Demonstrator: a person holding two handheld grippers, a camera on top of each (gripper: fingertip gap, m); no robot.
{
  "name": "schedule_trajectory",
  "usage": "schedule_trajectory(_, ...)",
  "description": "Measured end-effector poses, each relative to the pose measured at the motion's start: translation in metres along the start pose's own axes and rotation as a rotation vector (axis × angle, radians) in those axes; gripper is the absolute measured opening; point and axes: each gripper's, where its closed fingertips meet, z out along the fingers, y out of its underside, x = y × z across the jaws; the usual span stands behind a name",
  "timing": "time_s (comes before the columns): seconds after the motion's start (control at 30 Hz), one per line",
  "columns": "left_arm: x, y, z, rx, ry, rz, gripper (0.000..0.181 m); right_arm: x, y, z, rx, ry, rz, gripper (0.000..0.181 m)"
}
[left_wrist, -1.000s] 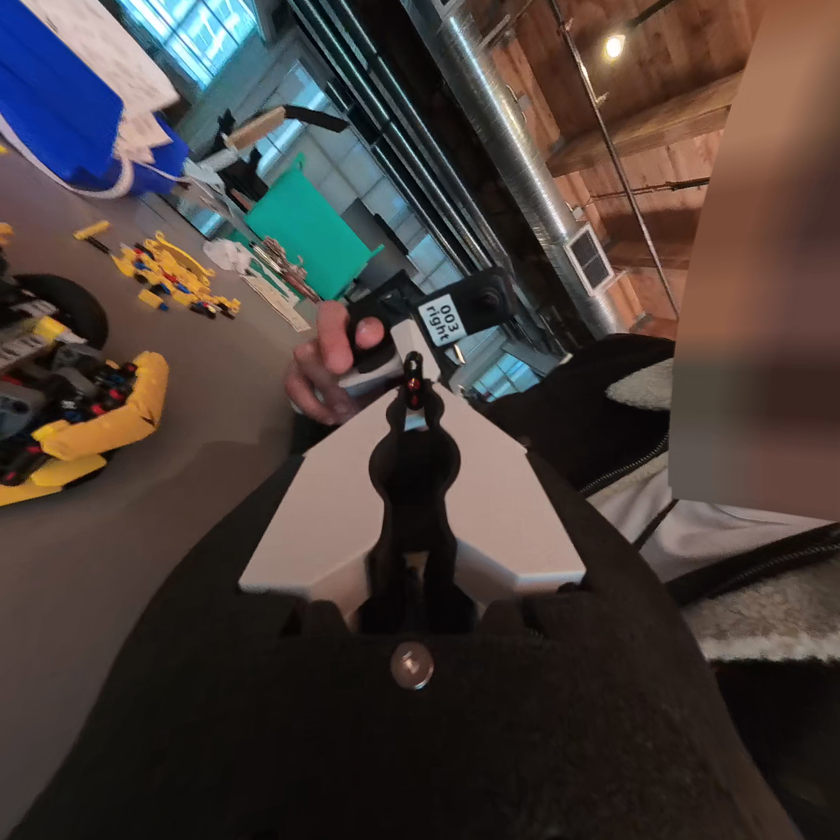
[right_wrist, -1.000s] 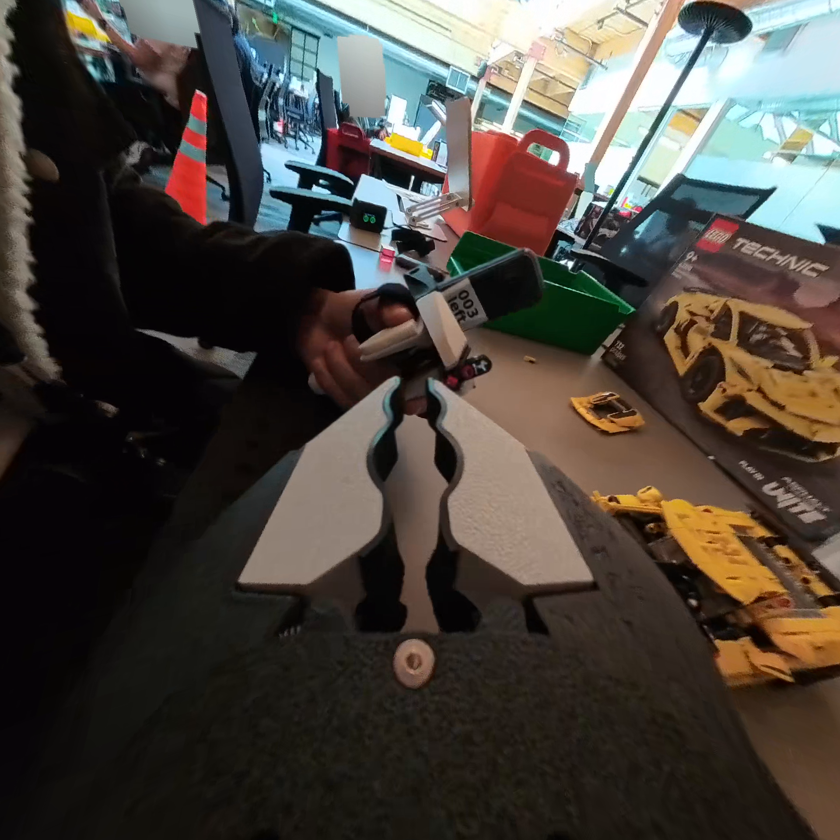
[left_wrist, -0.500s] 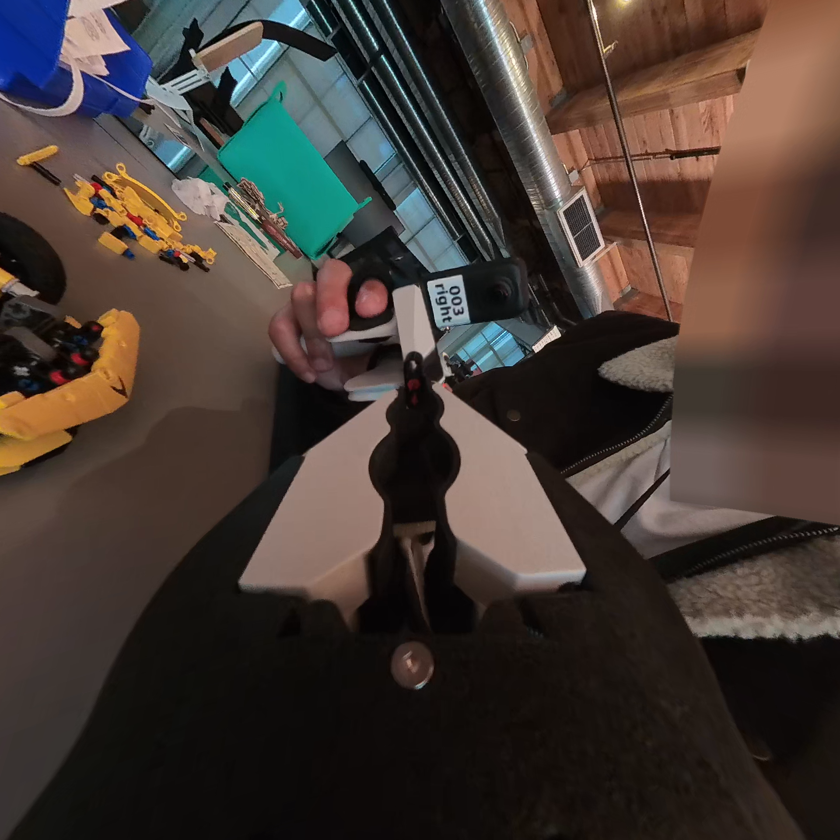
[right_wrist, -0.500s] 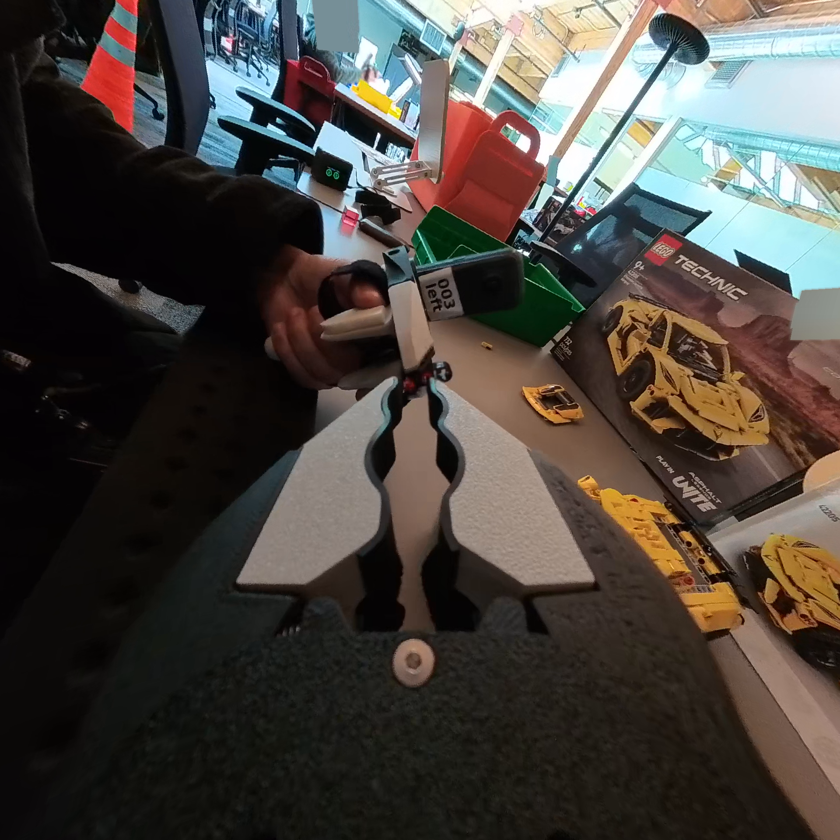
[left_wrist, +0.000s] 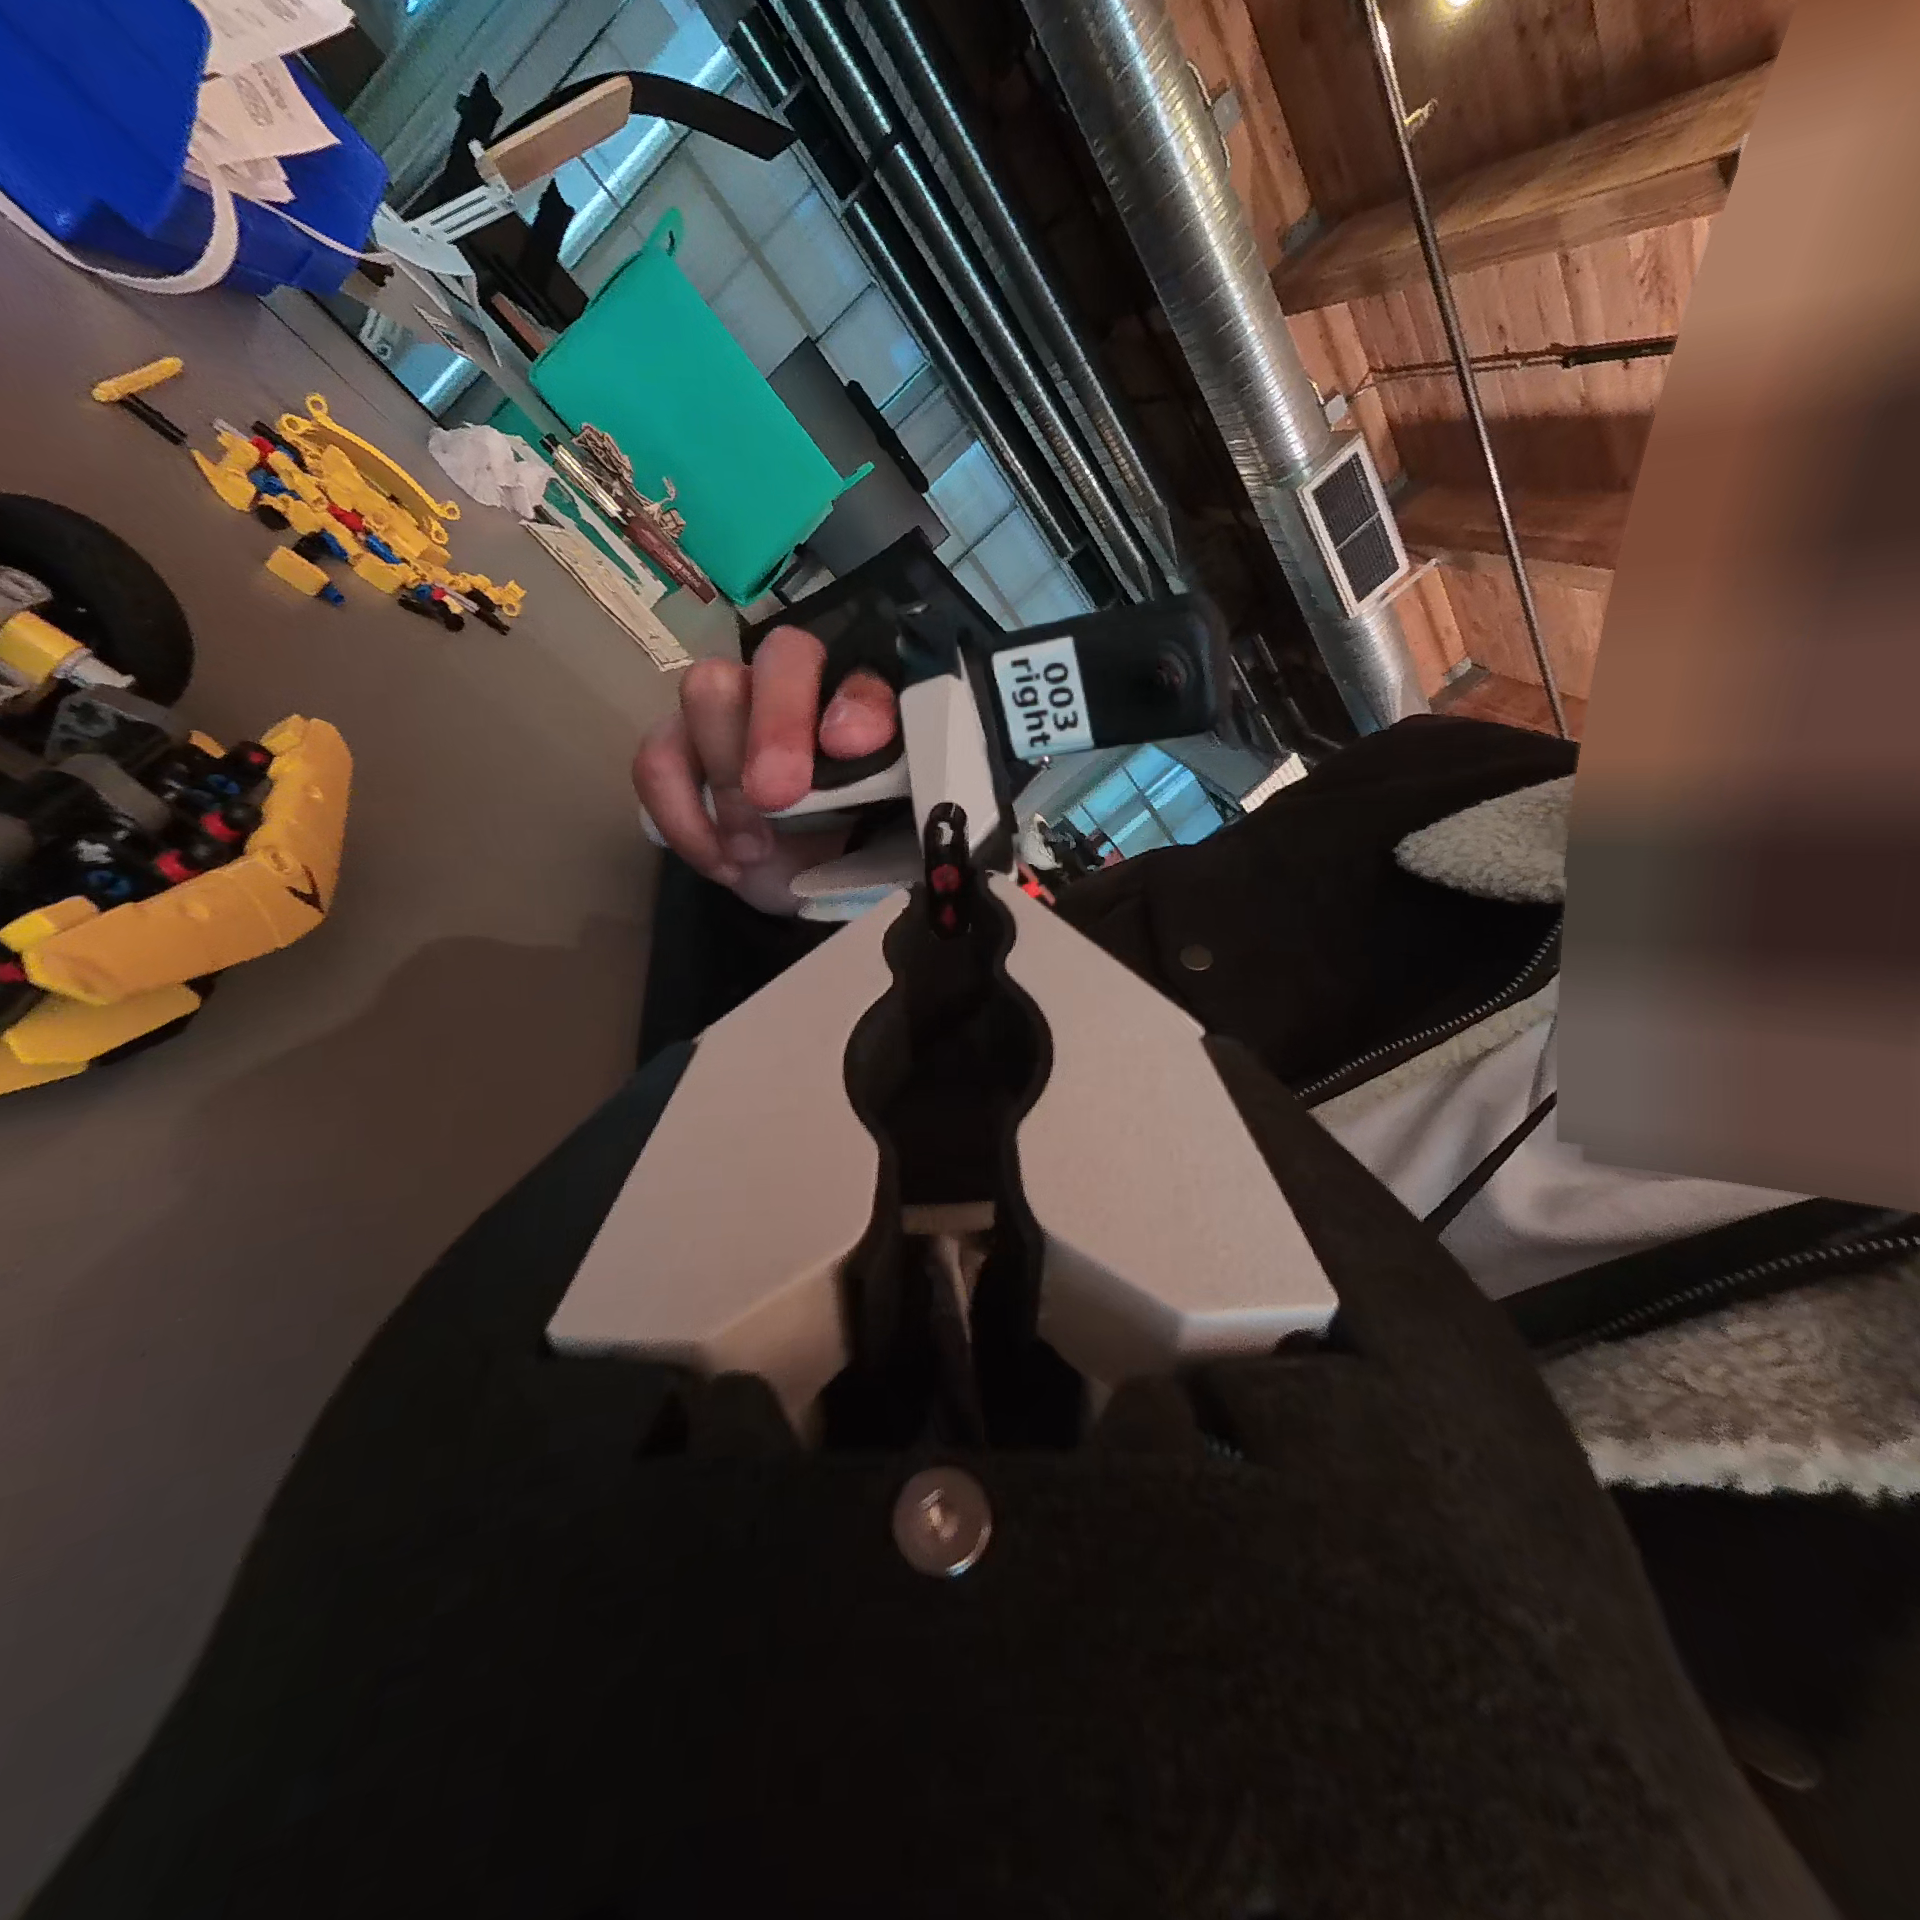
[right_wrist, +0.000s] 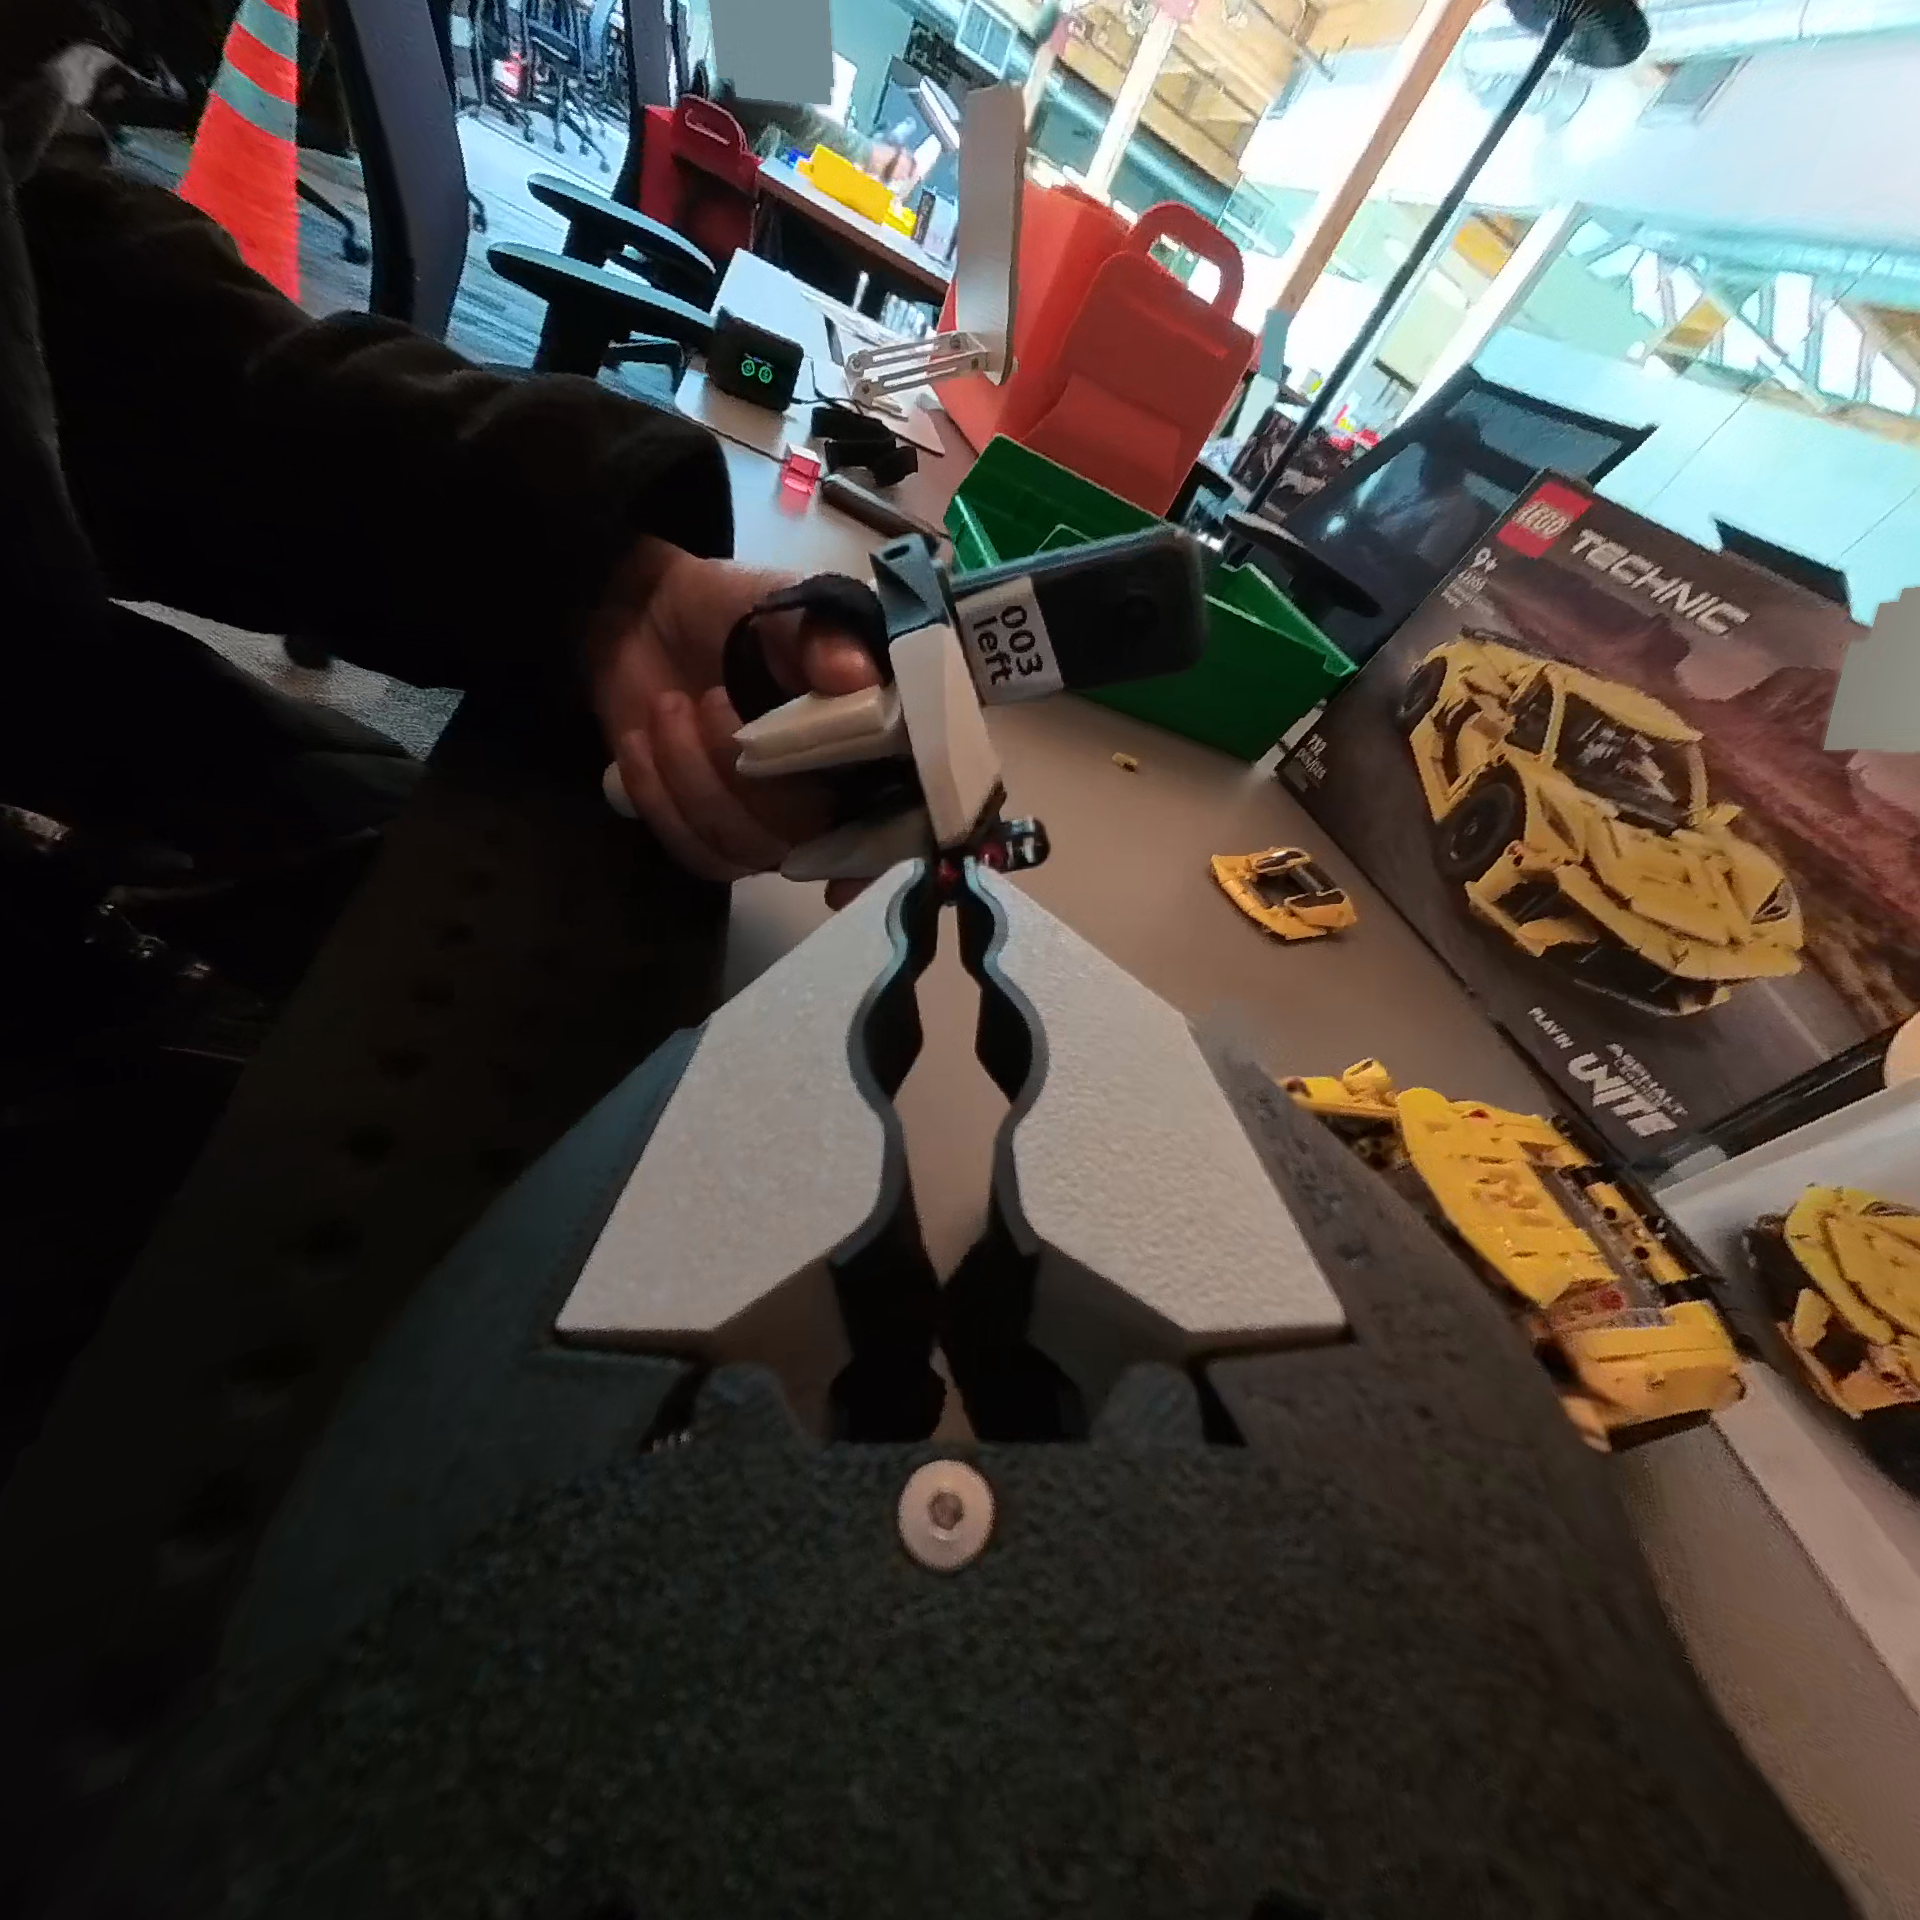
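- At your far left in the left wrist view, a blue plastic bin (left_wrist: 94, 145) stands on the grey table (left_wrist: 436, 852) with white printed sheets (left_wrist: 260, 99) sticking out of it.
- Below it lie loose yellow, black and blue brick parts (left_wrist: 343, 499) and a partly built yellow brick car (left_wrist: 208, 914).
- Your left gripper (left_wrist: 948, 914) has its tongs together, clamped on a small black brick piece with red pins (left_wrist: 945, 868), held up off the table.
- Your right gripper (right_wrist: 948, 883) meets it tip to tip. Its tongs are pinched on the red end of that same piece, with a gap showing lower down between them.
- Each gripper's black camera carries a white sticker with printing.
- Right of the grippers in the right wrist view sits an open green plastic bin (right_wrist: 1226, 665); you cannot see its contents.
- Behind it stands an orange-red handled tote (right_wrist: 1122, 353).
- Farthest right leans a cardboard box picturing a yellow car (right_wrist: 1621, 790), with brand lettering.
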Motion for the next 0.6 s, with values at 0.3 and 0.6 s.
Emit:
schedule_trajectory(0.3,0.003,0.007,0.002,-0.054,0.007,0.009,0.006,-0.006,0.0,-0.004,0.045,-0.088,0.081,0.002)
schedule_trajectory(0.6,0.011,-0.006,-0.016,0.043,0.062,-0.022,0.006,0.028,-0.021,-0.041,0.283,-0.095,0.313,0.001)
